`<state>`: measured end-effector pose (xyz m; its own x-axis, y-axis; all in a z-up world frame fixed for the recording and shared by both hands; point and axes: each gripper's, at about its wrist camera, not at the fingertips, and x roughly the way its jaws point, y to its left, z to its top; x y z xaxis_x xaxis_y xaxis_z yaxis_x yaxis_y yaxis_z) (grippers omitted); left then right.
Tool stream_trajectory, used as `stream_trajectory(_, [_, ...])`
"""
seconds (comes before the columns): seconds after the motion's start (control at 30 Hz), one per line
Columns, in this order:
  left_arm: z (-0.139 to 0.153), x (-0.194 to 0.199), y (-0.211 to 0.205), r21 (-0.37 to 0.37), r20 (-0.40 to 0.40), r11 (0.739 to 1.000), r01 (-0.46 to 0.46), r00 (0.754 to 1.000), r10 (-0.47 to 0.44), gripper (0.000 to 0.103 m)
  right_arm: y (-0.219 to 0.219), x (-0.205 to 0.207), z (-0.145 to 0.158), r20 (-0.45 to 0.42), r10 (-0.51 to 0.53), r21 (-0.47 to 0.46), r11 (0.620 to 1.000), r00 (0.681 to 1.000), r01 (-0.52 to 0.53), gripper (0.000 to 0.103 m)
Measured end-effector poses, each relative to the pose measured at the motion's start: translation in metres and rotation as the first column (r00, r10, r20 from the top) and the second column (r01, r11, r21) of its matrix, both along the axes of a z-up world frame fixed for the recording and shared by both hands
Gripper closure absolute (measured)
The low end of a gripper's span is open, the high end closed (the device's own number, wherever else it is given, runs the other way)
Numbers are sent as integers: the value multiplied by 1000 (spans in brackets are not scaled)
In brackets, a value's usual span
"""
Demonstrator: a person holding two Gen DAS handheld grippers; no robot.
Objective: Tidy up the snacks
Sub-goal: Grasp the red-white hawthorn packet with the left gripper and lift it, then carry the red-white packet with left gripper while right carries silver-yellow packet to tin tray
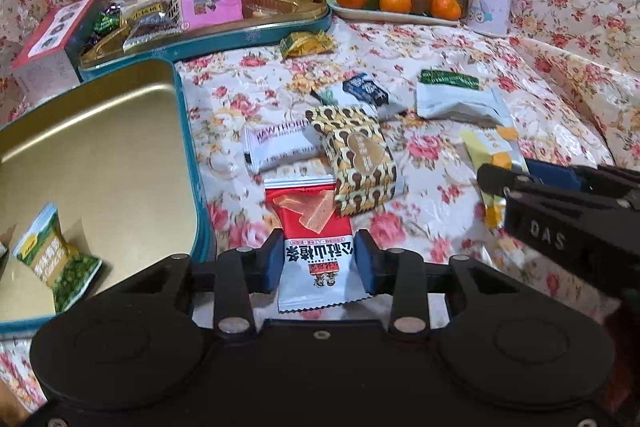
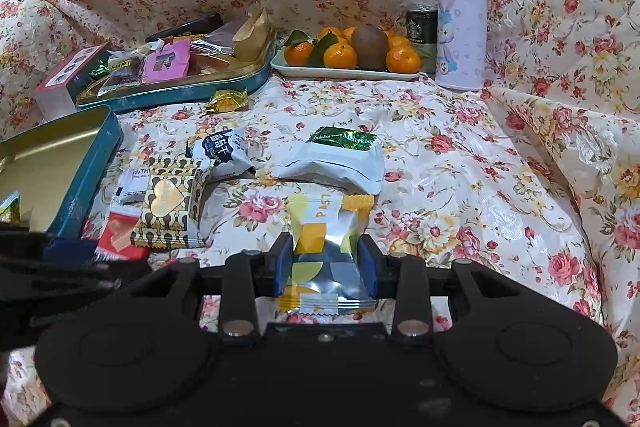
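- Gold tin (image 1: 100, 155): left side cut by frame edge; near corner behind left gripper body.
- Green packet (image 1: 56, 263) in tin: print too blurred to read.
- White bar (image 1: 280, 143): right end under gold box (image 1: 354, 163), so label only partly readable.
- Red packet (image 2: 116, 233): mostly hidden in right view by gold box & left gripper.
- Yellow packet (image 1: 492, 155): lower part hidden behind right gripper (image 1: 568, 211) in left view.
- Can (image 2: 421, 31): partly behind bottle (image 2: 460, 23) & fruit.
- Far tin (image 1: 208, 31): snacks piled up, labels too small to make out.
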<state>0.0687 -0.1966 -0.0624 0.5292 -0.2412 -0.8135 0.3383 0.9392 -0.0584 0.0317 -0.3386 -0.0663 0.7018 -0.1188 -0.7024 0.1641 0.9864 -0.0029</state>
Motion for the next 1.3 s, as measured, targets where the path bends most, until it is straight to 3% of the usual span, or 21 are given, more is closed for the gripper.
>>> stream_trajectory(0.6, [0,0,-3,-8,-16,1000,-9,1000,8,53,2,2,-6,-6,-19,-14,1000,1000,19,56])
stream_trajectory(0.8, [-1,0,-6,-28,-22,1000,4,1000,-5,43,3,1,-9,10,-12,-25,1000,1000,12,53])
stream_trajectory(0.93, [-2,-3,-11,-6,-4,1000,3,1000,-3,43,3,-2,-11,28,-14,-22,1000,1000,15,53])
stream_trajectory(1.13, [0,0,-4,-1,-6,1000,-25,1000,25,60,2,-3,-11,38,-10,-16,1000,999,11,55])
stream_trajectory(1.3, [3,0,-1,-4,-31,999,-33,999,33,61,4,-6,-8,34,-17,-12,1000,999,17,59])
